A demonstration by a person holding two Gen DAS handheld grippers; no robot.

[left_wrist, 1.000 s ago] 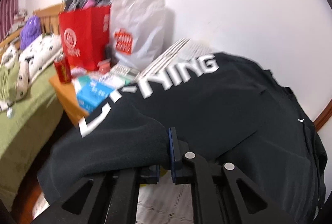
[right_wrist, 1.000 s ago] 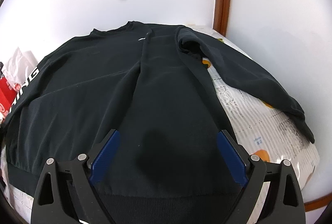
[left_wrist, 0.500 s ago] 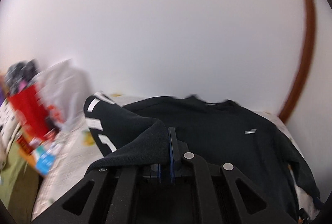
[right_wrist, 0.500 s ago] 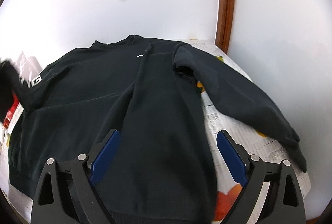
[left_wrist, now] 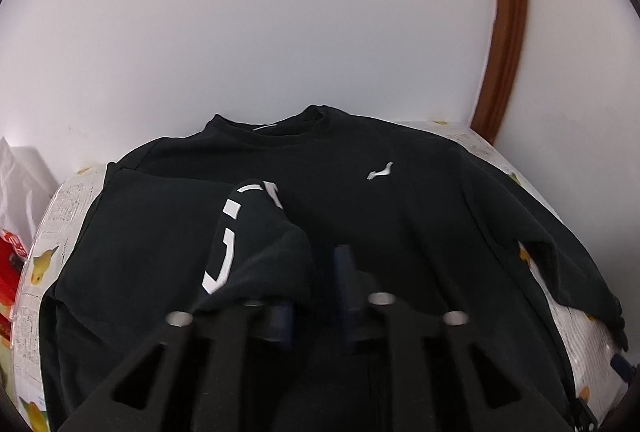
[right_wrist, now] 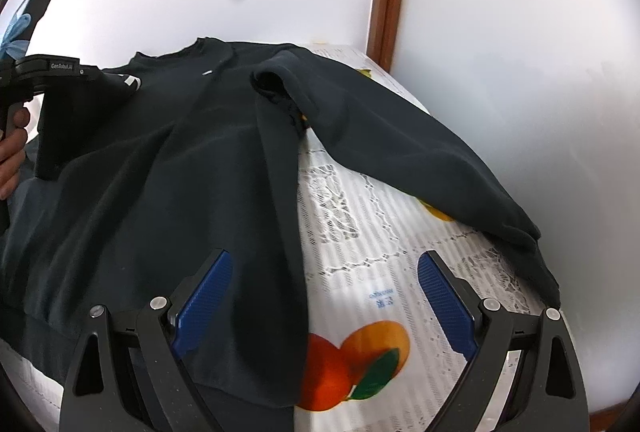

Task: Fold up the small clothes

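Note:
A black sweatshirt [left_wrist: 360, 199] lies face up on a cloth-covered table [right_wrist: 360, 232], collar at the far side. Its left sleeve [left_wrist: 256, 232], with white lettering, is folded across the chest. My left gripper [left_wrist: 316, 272] is just above the chest, its jaws slightly apart, with the sleeve cuff draped on the left finger. The left gripper also shows in the right wrist view [right_wrist: 60, 87]. My right gripper [right_wrist: 324, 296] is open and empty over the sweatshirt's right hem edge. The right sleeve [right_wrist: 400, 151] lies spread out to the right.
The tablecloth [right_wrist: 372, 272] has a fruit print. A white wall [left_wrist: 280, 31] and a brown door frame [left_wrist: 504, 31] stand right behind the table. A red bag [left_wrist: 10, 252] and a white bag [left_wrist: 20, 171] are at the left.
My left gripper carried the lettered sleeve from the left side over onto the sweatshirt's chest, and its jaws have parted. My right gripper shifted right, toward the hem's right edge.

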